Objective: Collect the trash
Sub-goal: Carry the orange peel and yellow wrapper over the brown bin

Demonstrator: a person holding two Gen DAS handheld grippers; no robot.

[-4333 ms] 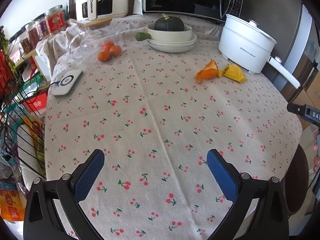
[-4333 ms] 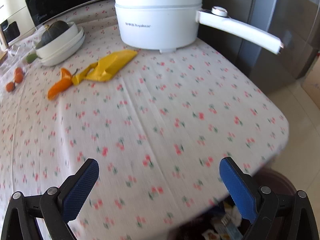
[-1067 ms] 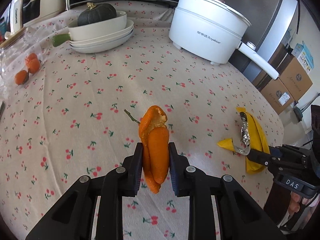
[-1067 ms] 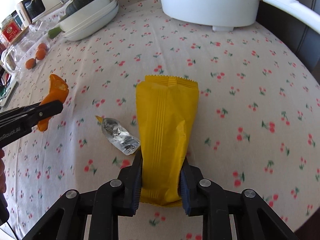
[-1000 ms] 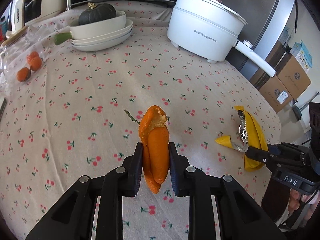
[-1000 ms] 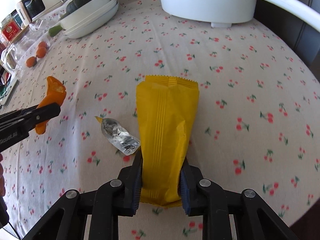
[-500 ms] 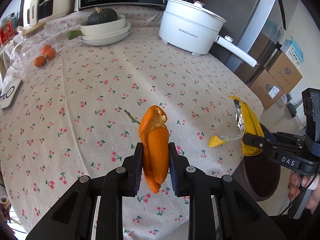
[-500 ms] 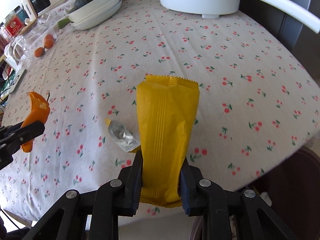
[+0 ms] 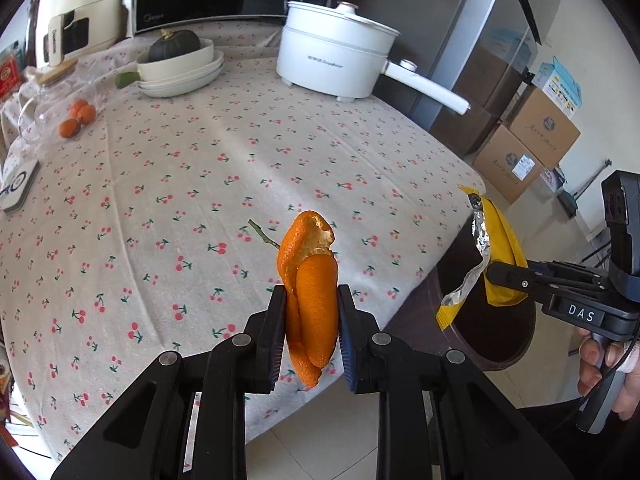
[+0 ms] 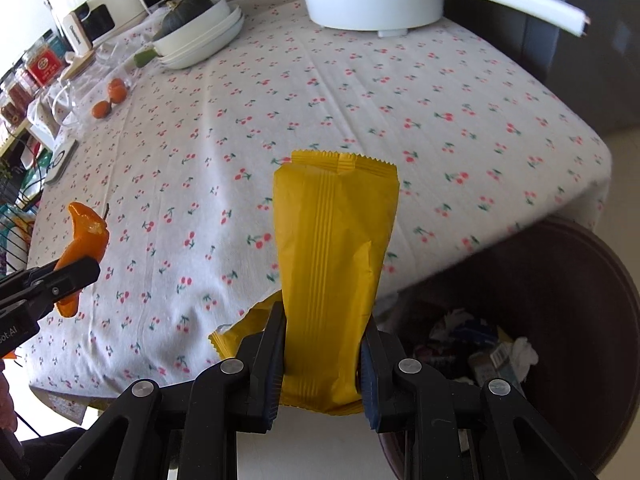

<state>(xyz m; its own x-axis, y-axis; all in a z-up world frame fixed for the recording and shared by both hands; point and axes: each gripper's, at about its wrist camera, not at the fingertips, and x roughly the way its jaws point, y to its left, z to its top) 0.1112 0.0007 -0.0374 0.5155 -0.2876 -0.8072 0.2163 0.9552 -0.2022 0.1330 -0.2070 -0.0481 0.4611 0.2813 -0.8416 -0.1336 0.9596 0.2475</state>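
My left gripper is shut on an orange peel and holds it in the air above the table's near edge. It also shows in the right wrist view. My right gripper is shut on a yellow snack wrapper with a silver foil lining, held off the table's corner. A dark brown trash bin with several scraps inside stands on the floor just right of and below the wrapper. The bin also shows in the left wrist view, behind the wrapper.
The cherry-print tablecloth covers a round table. At its back stand a white electric pot with a long handle, stacked bowls holding a squash, small oranges and a microwave. Cardboard boxes sit on the floor at right.
Both grippers have pulled back and risen from the table with their loads. The right gripper has carried the wrapper past the table's corner, and the trash bin has come into view beside it.
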